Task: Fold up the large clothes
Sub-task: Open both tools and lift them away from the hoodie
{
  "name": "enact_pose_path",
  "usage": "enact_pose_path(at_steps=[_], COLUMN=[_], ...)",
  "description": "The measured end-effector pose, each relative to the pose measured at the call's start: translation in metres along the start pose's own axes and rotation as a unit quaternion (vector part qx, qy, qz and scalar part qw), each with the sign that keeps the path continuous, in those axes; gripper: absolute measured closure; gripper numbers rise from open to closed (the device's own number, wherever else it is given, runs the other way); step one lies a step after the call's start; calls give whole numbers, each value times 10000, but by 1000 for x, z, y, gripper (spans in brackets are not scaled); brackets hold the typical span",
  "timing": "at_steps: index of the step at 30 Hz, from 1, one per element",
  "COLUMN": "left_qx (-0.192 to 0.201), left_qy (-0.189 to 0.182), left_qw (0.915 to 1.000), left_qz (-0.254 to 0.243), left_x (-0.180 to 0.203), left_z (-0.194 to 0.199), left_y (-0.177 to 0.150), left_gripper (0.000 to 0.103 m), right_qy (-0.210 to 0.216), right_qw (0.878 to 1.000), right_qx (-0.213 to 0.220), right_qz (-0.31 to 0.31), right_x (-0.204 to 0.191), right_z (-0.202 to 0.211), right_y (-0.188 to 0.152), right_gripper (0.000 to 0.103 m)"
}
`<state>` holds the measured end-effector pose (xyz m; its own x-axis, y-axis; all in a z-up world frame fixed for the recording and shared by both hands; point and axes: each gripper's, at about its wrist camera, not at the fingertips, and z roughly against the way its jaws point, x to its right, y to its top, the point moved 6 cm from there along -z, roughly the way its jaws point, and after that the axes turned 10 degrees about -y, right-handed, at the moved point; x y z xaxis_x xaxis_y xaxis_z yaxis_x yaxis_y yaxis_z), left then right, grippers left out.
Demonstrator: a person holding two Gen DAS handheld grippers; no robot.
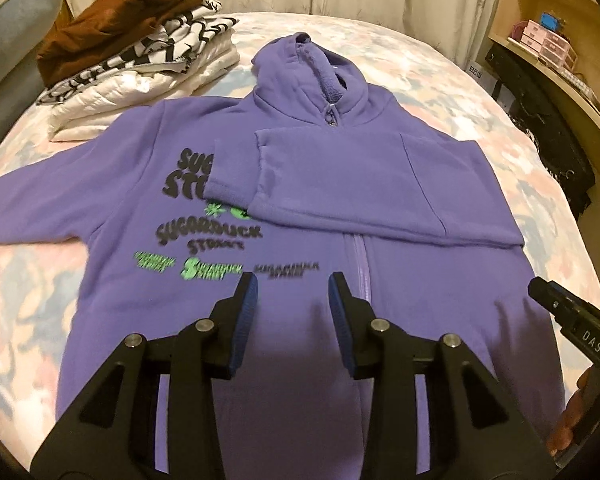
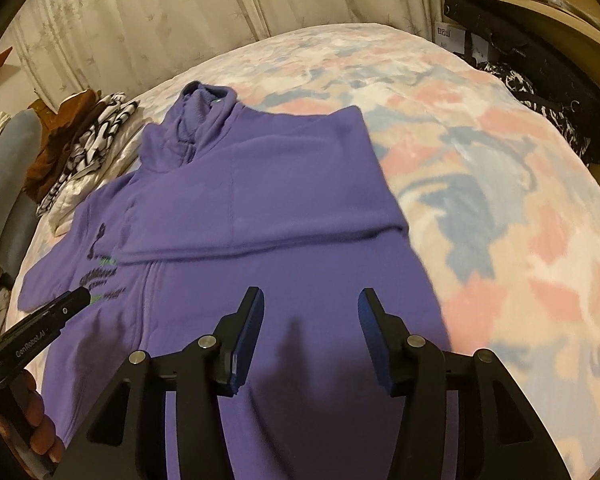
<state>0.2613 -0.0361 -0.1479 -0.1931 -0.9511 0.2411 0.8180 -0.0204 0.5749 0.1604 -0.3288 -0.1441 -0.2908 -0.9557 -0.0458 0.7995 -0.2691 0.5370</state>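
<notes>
Nearest: my left hand-held gripper [image 1: 293, 286], jaws wide, nothing between the pads, hovering over the lower front of the purple hoodie [image 1: 260, 280].
Right side: my right hand-held gripper [image 2: 311, 300] also wide and empty, over the hoodie's lower right panel, near its right edge.
Hoodie position: flat on the bed [image 1: 440, 80], front up, zipped, hood pointing away from me, hem toward me.
Long axis: hem to hood, running straight away from both grippers.
Sleeve state: one sleeve [image 1: 340, 184] already folded across the chest; the other sleeve [image 1: 40, 200] lies spread out to my left.
Key relation: the spread sleeve lies ahead and left of my left gripper, well apart from the right one, so I judge the left arm takes it.
Next move, my guess: grab that sleeve and fold it inward over the print.
Risk: thick fleece may slip or bunch.
Counts: hoodies 1; grippers 2; sleeves folded 1, unfolded 1; stack of folded clothes [image 1: 140, 52] 1, far left of the bed, at least three items in it.
</notes>
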Motion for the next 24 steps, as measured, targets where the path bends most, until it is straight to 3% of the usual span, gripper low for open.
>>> enact_pose_path(at_steps=[3,15,20,24], left_qx=[-48,-181,-31,162], left_qy=[29,76,158,222], left_qw=[10000,9998,9999,9996], left_qz=[-17,-66,-2,42], left_x=[2,-8,-27,-48], left_z=[13,72,108,138], left_y=[-13,-73,-76,-73], left_gripper=[69,68,59,58], right_qy=[32,132,180,304], right_qw=[10000,9997,9995,9981], right_qx=[-32,-225,-12,186], right_qz=[-36,-30,241,511], right_x=[1,7,-19,-58], right_z=[13,65,107,143], right_y=[-19,-104,-120,-122], right_gripper=[46,46,46,43])
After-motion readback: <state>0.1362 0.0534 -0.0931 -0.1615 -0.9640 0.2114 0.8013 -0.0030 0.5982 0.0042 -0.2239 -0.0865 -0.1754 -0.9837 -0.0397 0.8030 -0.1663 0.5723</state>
